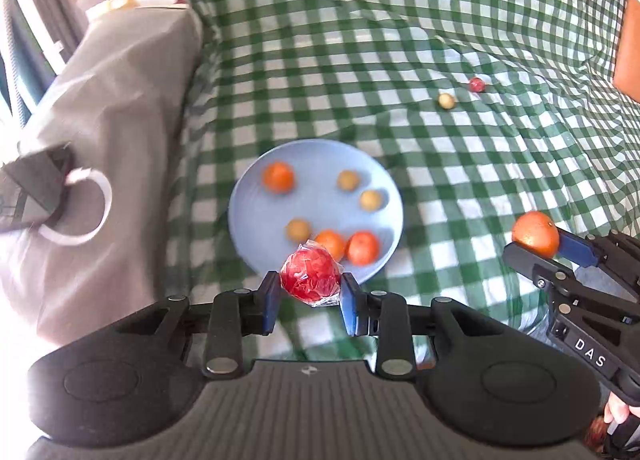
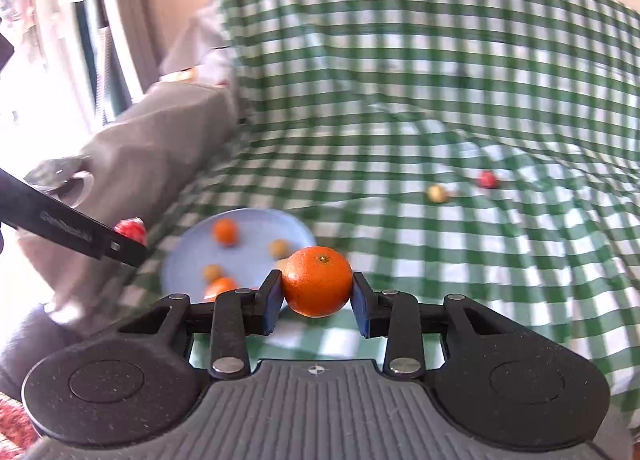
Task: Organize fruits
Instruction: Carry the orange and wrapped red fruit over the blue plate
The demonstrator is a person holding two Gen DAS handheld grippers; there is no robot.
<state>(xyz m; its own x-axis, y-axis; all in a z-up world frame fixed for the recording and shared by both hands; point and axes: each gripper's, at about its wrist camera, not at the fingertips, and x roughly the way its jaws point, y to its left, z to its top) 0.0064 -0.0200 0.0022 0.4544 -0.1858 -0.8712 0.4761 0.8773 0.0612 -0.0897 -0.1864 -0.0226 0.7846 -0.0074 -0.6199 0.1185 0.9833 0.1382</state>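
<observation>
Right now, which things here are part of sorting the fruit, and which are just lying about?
Part of the job:
- blue plate with fruit on it
- wrapped red fruit in the left tongs
- orange in the right tongs
- two small loose fruits on the checked cloth

Lying about:
- grey bag

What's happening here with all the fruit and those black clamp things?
A person is sorting fruit with a hand-held gripper in each hand. The left gripper is shut on a red fruit in clear wrap, held above the near rim of a blue plate. The right gripper is shut on an orange. The plate already holds three oranges and three small yellowish fruits. Two small fruits, one yellowish and one red, lie loose on the green checked cloth.
</observation>
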